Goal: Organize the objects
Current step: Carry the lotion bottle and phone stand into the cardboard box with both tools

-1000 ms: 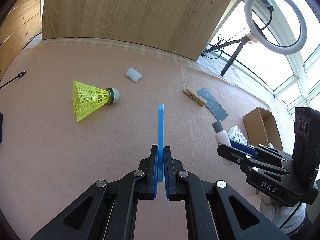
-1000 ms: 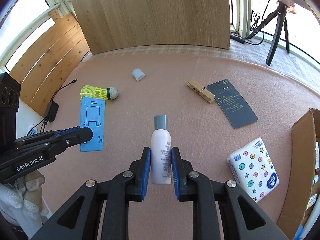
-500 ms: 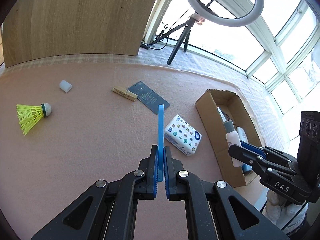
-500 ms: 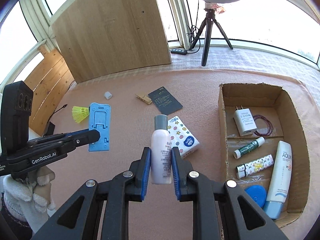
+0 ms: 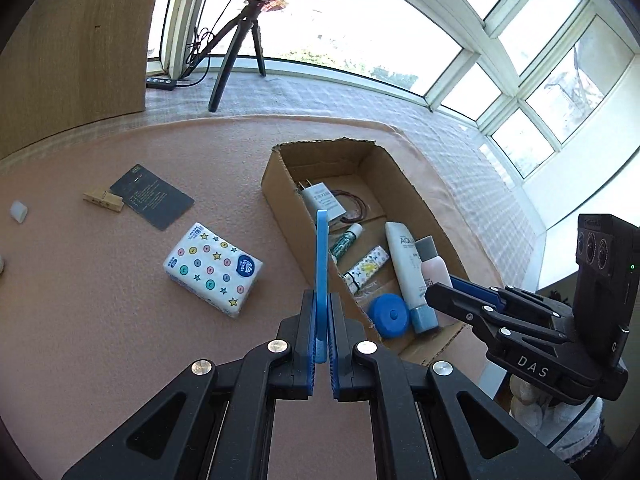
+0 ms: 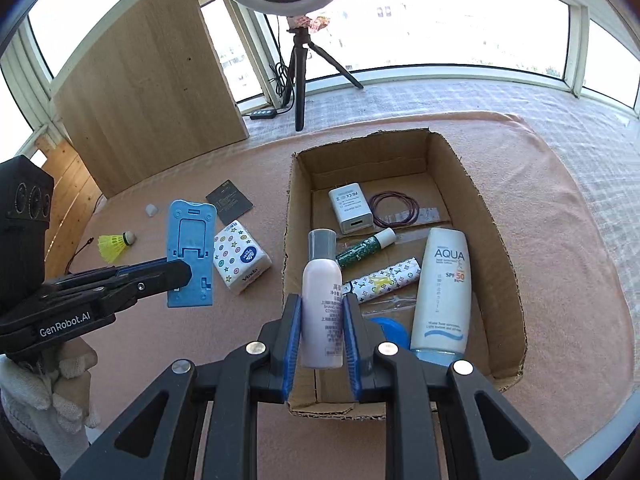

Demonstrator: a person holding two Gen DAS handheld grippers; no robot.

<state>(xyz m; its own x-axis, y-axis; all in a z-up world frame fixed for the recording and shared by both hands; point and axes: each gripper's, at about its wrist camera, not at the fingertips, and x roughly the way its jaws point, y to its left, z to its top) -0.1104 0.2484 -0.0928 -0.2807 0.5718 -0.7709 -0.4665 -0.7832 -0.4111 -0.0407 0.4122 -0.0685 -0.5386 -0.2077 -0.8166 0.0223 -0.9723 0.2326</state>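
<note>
- Left gripper [image 5: 321, 344] clamped on blue phone stand [image 5: 321, 264], held edge-on and upright, above the pink mat [image 5: 100, 320] just beside the near-left wall of the cardboard box [image 5: 280, 200].
- Right gripper [image 6: 319, 332] clamped on pale bottle [image 6: 321, 304] with grey cap, upright, over the near-left corner of the box.
- In the box: white charger [image 6: 350, 208], hair ties [image 6: 394, 209], green tube [image 6: 364, 249], patterned tube [image 6: 384, 280], sunscreen tube [image 6: 442, 292], blue round lid [image 5: 388, 316].
- On the mat left of the box: tissue pack [image 5: 212, 268], dark card [image 5: 152, 196], clothespin [image 5: 103, 201] touching the card, shuttlecock [image 6: 114, 245] farther left.
</note>
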